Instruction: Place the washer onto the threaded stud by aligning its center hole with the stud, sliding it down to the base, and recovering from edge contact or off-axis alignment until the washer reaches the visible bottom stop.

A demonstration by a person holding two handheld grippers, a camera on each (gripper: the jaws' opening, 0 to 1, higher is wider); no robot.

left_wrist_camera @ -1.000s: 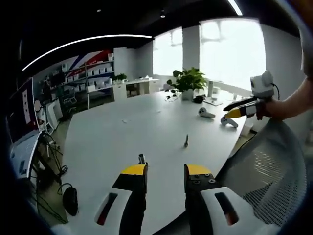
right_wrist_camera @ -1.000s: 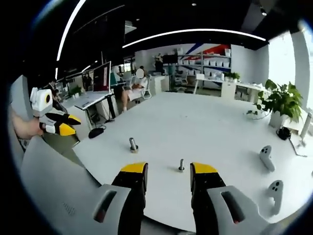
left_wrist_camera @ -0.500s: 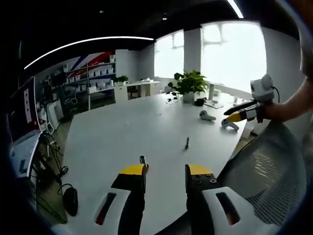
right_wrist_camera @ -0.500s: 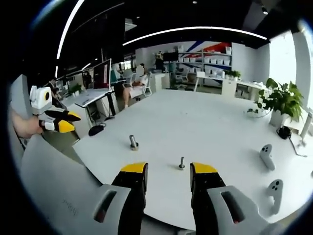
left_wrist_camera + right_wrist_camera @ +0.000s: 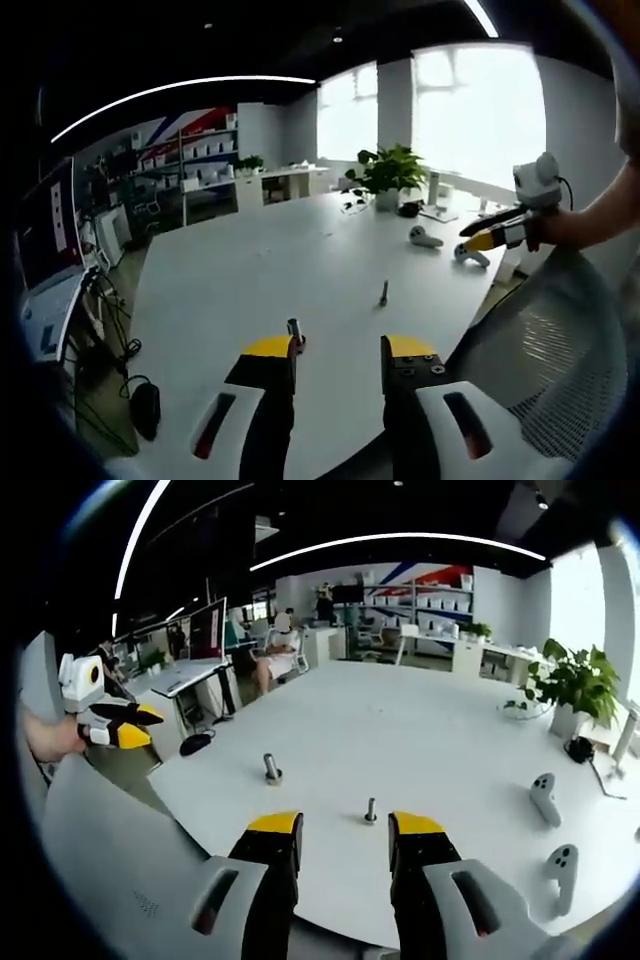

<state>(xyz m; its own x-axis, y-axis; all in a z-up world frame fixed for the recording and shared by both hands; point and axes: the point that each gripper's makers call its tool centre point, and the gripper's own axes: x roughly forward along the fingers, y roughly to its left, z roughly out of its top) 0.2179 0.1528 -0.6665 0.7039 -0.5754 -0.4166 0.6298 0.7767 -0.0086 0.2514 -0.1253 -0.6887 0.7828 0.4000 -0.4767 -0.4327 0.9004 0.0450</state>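
Two small metal pieces stand upright on the white table [image 5: 230, 280]. One is a thick threaded stud [image 5: 294, 333] [image 5: 270, 769] on a wider base; the other is a thinner bolt [image 5: 384, 292] [image 5: 370, 810]. I cannot tell a washer apart at this distance. My left gripper [image 5: 338, 350] is open and holds nothing, with the thick stud just beyond its left jaw tip. My right gripper [image 5: 345, 828] is also open and holds nothing, and the thin bolt stands just past the gap between its jaws. Each gripper appears in the other's view, held in a hand off the table edge: right gripper [image 5: 497, 230], left gripper [image 5: 118, 727].
Two white hand controllers [image 5: 425, 237] [image 5: 543, 798] lie toward the plant end of the table. A potted plant [image 5: 385, 170] [image 5: 575, 685] stands there too. A grey mesh chair back [image 5: 540, 350] [image 5: 110, 850] rises at the near table edge. Desks and shelves fill the room behind.
Both views have drifted only slightly with the hands. The stud and bolt stand where they were, and both grippers stay open.
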